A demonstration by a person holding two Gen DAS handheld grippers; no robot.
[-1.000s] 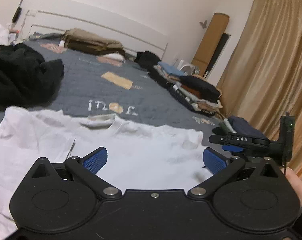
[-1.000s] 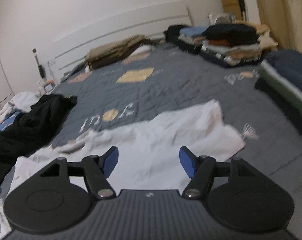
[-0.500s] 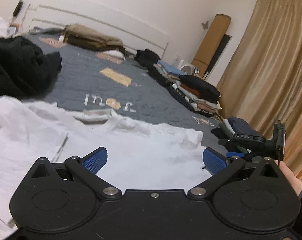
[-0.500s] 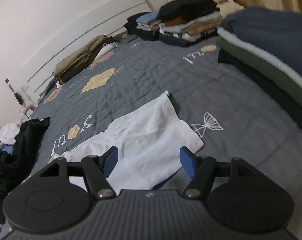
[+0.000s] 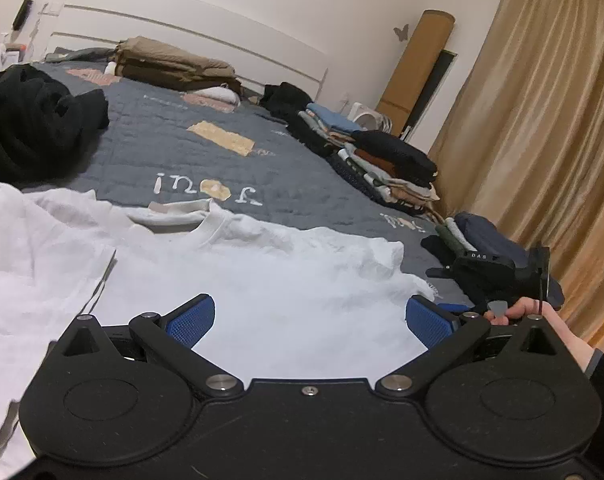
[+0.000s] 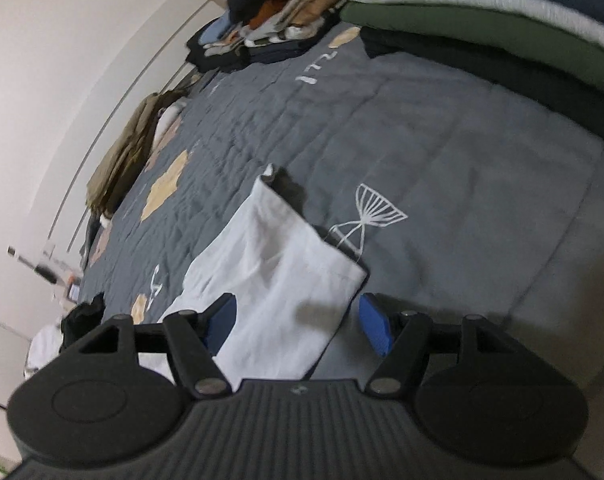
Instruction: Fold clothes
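A white T-shirt [image 5: 238, 276] lies spread flat on the grey quilted bed, its collar toward the headboard. My left gripper [image 5: 307, 318] hovers open over the shirt's body, blue pads wide apart, nothing held. The right gripper [image 5: 485, 270] shows at the shirt's right edge in the left wrist view, with a hand behind it. In the right wrist view the shirt's right sleeve [image 6: 286, 264] lies between the blue pads of my right gripper [image 6: 298, 322], which is open, tilted and low over the sleeve.
A black garment heap [image 5: 30, 124] lies left. Stacks of folded clothes [image 5: 385, 164] line the bed's right side, and a dark blue and green stack [image 6: 501, 24] is close to the right gripper. Brown folded clothes [image 5: 174, 64] sit by the headboard. Curtains [image 5: 541, 140] hang right.
The right gripper has swung right, dropped low and rolled, now framing the shirt's right sleeve. The left gripper has shifted slightly over the shirt body. Both stay open.
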